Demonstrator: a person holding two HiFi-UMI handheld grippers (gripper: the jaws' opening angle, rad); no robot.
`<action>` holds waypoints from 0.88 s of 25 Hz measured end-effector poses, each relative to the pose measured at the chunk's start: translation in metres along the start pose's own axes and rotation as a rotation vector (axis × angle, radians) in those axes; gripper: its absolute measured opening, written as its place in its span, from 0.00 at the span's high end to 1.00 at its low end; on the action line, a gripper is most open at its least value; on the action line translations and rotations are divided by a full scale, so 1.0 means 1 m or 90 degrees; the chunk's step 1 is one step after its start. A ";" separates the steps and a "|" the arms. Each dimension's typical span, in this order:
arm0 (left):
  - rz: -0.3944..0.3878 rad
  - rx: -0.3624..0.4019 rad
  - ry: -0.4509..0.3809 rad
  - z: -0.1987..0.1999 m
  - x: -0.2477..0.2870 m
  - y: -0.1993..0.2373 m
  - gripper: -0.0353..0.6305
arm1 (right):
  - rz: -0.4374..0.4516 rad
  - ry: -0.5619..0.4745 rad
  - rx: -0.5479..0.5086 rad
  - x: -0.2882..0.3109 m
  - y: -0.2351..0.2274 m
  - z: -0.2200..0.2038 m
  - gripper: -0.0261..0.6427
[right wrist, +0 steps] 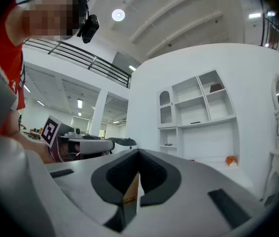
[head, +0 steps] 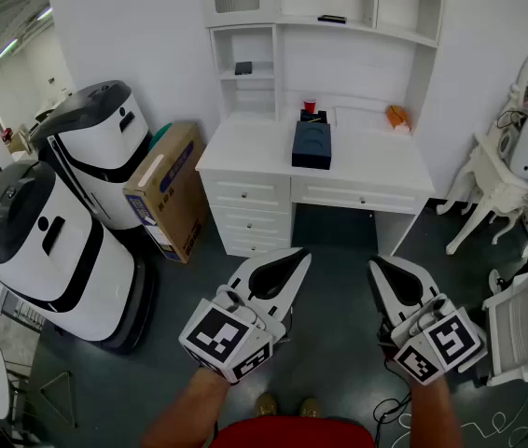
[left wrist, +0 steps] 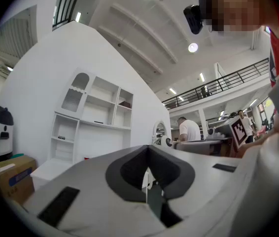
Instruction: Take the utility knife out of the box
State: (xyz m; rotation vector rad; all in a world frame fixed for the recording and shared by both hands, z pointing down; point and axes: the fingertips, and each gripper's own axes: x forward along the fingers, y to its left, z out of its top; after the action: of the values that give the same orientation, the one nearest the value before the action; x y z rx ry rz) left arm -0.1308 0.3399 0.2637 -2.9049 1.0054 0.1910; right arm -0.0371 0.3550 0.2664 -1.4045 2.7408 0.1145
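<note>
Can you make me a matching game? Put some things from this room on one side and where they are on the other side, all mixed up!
Things:
1. dark blue box
2. cardboard box
3. orange thing
4. red cup

Places:
a. on the floor, against the left side of the white desk
b. on the desk, just behind the dark blue box
c. on the middle of the desk top
d. at the back right of the desk top

Right pairs: 1-c, 2-a, 3-d, 4-b.
</note>
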 end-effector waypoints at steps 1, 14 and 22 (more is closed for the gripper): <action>0.000 0.000 0.000 0.000 0.000 -0.001 0.91 | 0.001 -0.001 0.000 -0.001 0.000 0.001 0.97; 0.006 0.000 0.009 -0.005 0.002 -0.007 0.91 | 0.027 -0.017 0.028 -0.007 0.001 0.001 0.96; 0.011 0.007 0.013 -0.005 0.017 -0.012 0.91 | 0.032 -0.017 0.042 -0.013 -0.015 0.000 0.96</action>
State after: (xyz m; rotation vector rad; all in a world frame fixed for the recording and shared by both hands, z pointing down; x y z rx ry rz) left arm -0.1101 0.3385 0.2666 -2.8945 1.0318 0.1575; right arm -0.0174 0.3572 0.2673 -1.3086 2.7324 0.0452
